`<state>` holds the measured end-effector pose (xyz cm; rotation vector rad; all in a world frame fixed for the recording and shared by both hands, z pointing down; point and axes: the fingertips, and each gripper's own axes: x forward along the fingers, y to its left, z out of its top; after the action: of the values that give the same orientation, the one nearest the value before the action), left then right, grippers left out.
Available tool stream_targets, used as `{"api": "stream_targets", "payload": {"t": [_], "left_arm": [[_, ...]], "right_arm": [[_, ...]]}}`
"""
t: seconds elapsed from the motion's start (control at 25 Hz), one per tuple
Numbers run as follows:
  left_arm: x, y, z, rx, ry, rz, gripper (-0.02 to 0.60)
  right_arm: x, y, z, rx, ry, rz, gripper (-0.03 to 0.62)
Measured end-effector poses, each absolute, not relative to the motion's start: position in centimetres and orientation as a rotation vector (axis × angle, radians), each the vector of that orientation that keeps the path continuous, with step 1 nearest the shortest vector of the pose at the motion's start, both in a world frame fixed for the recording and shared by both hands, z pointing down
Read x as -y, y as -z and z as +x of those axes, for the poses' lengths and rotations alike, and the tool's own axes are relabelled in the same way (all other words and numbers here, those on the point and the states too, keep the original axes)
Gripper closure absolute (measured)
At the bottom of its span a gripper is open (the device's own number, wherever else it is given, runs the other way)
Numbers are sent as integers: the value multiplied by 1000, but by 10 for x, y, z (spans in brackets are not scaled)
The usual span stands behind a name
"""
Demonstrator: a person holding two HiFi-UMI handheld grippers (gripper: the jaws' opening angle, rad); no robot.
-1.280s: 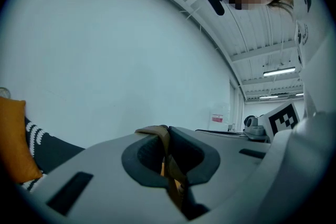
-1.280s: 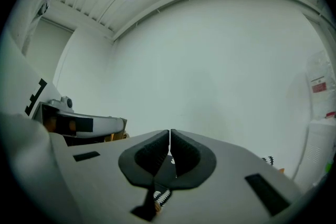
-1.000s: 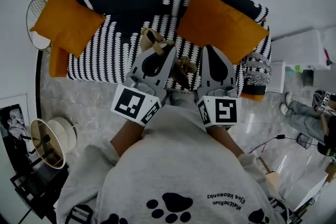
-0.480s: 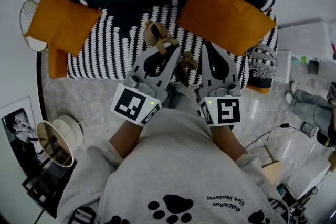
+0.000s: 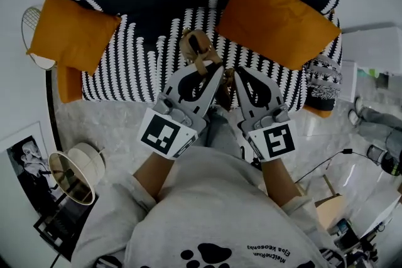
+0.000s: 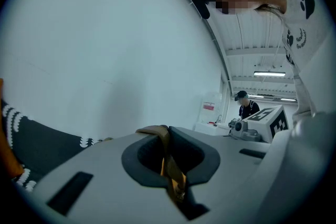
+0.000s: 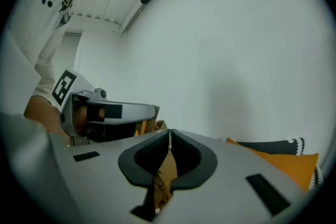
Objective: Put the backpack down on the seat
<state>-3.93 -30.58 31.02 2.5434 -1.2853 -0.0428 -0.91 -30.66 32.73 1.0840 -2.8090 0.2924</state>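
Two grippers hold a tan backpack by its straps over a patterned sofa.

The left gripper [image 5: 213,69] is clamped on one tan strap [image 6: 170,170] and the right gripper [image 5: 239,72] on another strap [image 7: 165,170]. The backpack [image 5: 196,47] shows at 12 o'clock from both, over the striped seat [image 5: 138,66]; whether it touches the seat cannot be told. Two large orange cushions lean on the sofa back, one at 10 o'clock [image 5: 72,31] and one at 2 o'clock [image 5: 276,19]. There are two marker cubes [image 5: 164,135] [image 5: 274,141]. The grey sweatshirt [image 5: 207,210] carries paw prints and upside-down lettering too small to read.
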Motion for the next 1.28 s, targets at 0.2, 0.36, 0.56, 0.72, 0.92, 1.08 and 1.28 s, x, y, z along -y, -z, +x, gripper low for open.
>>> {"api": "stream_targets", "payload": {"t": [0.2, 0.36, 0.56, 0.72, 0.92, 1.08, 1.28], "left_arm": [[308, -326, -43, 1277, 19, 2538, 555], [311, -340, -44, 1265, 6, 2534, 555], [311, -355, -45, 1256, -12, 2518, 555], [312, -369, -45, 1245, -22, 2506, 555], [311, -390, -43, 1218, -48, 2495, 555], [315, -408, -40, 1206, -65, 2482, 555], [317, -424, -35, 1188, -71, 2480, 555]], "right_arm": [[294, -355, -22, 2792, -392, 932, 559], [287, -368, -31, 2818, -446, 842, 463], [278, -401, -40, 2742, -439, 721, 388], [276, -426, -49, 2658, -504, 714, 388], [283, -444, -54, 2627, -462, 758, 411], [286, -459, -53, 2613, -468, 761, 503], [287, -474, -49, 2579, -449, 802, 519]]}}
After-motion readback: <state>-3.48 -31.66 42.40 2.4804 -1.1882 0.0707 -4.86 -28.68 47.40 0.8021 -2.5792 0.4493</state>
